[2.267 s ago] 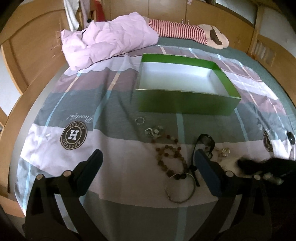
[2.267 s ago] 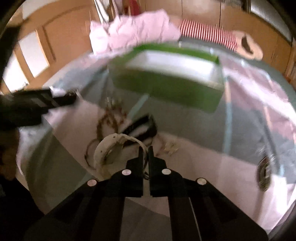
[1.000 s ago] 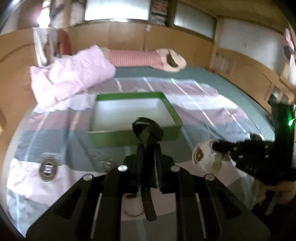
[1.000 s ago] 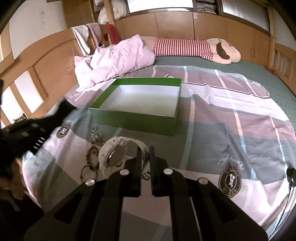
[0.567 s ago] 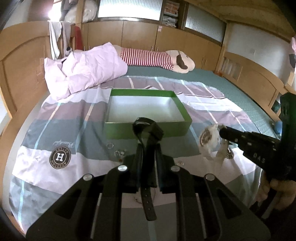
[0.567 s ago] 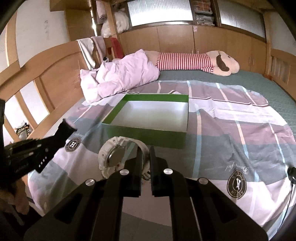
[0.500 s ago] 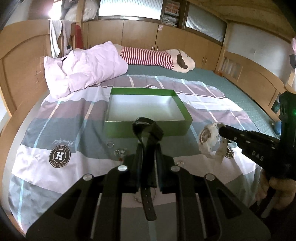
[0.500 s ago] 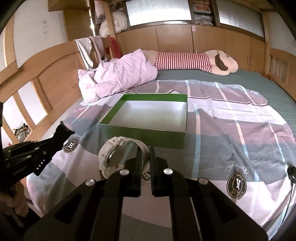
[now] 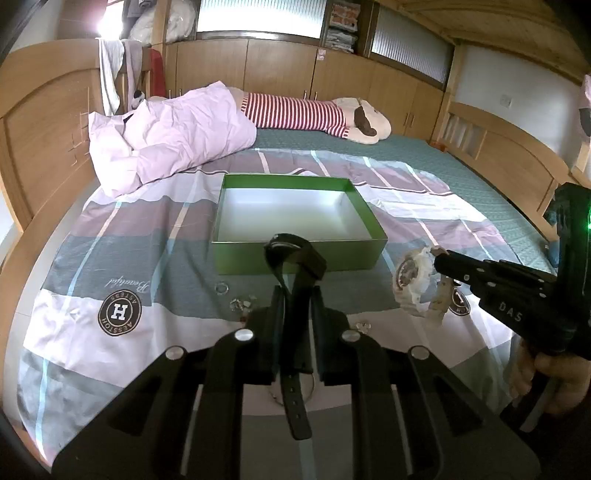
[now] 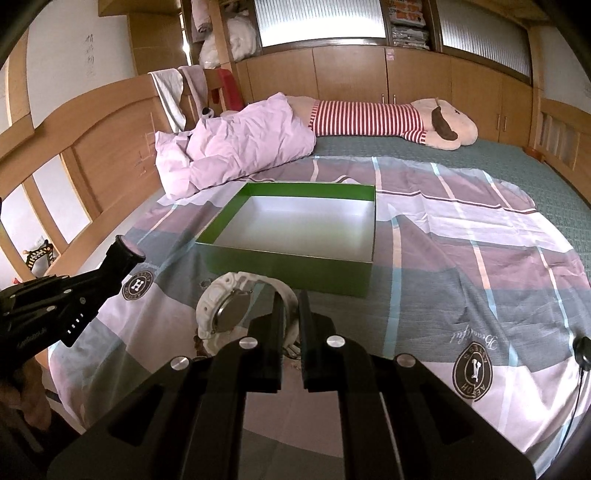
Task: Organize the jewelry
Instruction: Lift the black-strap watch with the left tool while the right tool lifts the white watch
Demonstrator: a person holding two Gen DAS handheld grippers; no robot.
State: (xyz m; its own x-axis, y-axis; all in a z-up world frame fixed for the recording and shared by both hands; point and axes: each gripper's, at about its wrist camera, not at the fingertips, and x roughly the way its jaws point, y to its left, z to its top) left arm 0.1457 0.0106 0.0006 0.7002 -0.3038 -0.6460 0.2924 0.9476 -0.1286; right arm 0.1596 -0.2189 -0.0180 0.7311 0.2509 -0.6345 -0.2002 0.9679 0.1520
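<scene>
Left gripper (image 9: 294, 295) clamped on black watch (image 9: 295, 258), strap hanging down between the fingers, held above the bedspread (image 9: 92, 229) near its front edge. Right gripper (image 10: 288, 299) pinched on white watch (image 10: 236, 306), likewise lifted. Green box (image 9: 295, 254) open just beyond both, mid-bedspread. Small rings (image 9: 222, 289) and trinkets (image 9: 242, 304) lying before the box's near wall. Pink quilt (image 9: 173, 136) and striped plush (image 9: 314, 114) at the far end.

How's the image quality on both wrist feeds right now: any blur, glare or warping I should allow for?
Left wrist view: sharp, the black watch crisp; window glare blown out top left; fisheye bends the bed edges. Right wrist view: also sharp, the white watch and green box clear; bright frosted windows on top, corners vignetted black.
</scene>
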